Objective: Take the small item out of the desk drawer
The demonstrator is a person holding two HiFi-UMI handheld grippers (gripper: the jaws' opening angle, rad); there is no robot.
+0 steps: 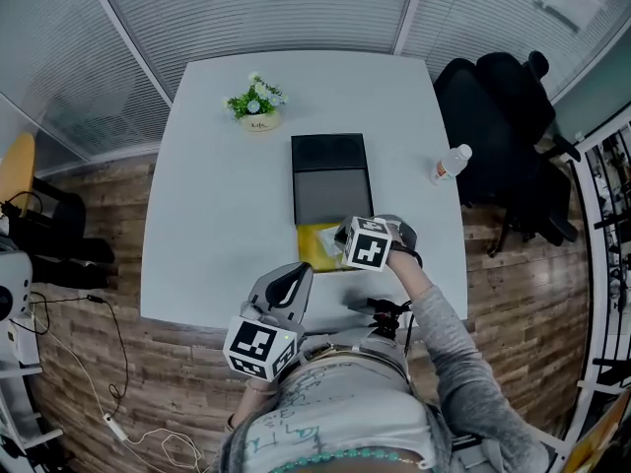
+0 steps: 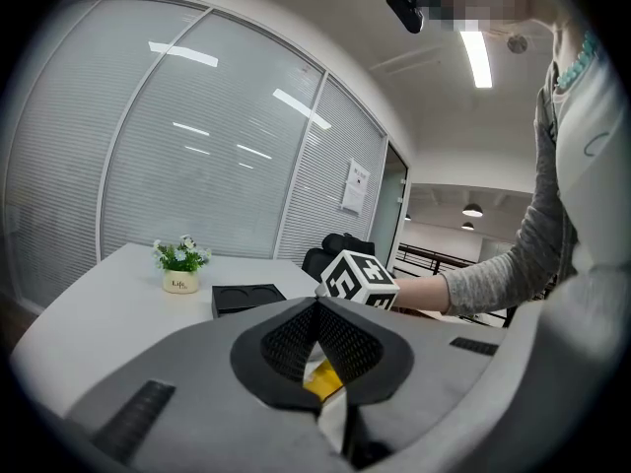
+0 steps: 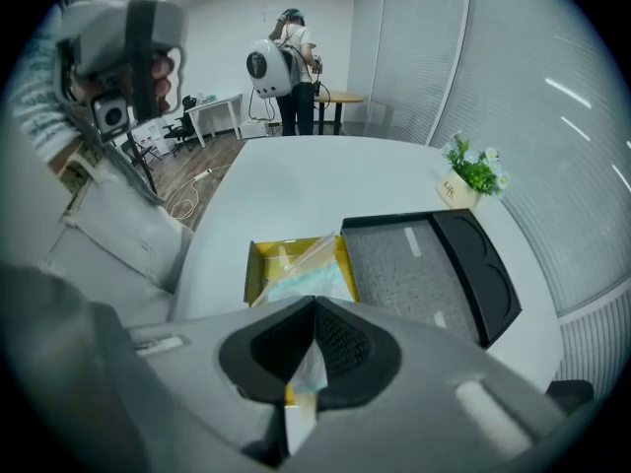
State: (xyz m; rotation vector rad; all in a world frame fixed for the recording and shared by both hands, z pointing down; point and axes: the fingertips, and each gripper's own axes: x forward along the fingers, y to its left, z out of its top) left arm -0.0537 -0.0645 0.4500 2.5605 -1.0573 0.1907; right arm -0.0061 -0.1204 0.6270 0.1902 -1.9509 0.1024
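A black desk organiser (image 1: 330,180) lies in the middle of the white table (image 1: 217,215). Its yellow drawer (image 1: 314,249) is pulled out toward me. My right gripper (image 1: 363,242) hangs over that drawer, pointing steeply down. In the right gripper view the right gripper (image 3: 315,308) is shut on a clear plastic packet (image 3: 304,282) with a pale blue item inside, which sits above the drawer's yellow wall (image 3: 256,264). My left gripper (image 1: 294,279) rests at the table's front edge, almost level. Seen in its own view, the left gripper (image 2: 316,308) is shut with nothing held.
A small potted plant (image 1: 258,101) stands at the table's far side, and a water bottle (image 1: 449,166) lies near its right edge. A black office chair (image 1: 503,106) is beside the table on the right. Cables (image 1: 108,363) trail over the wooden floor at left. A person (image 3: 286,62) stands far off.
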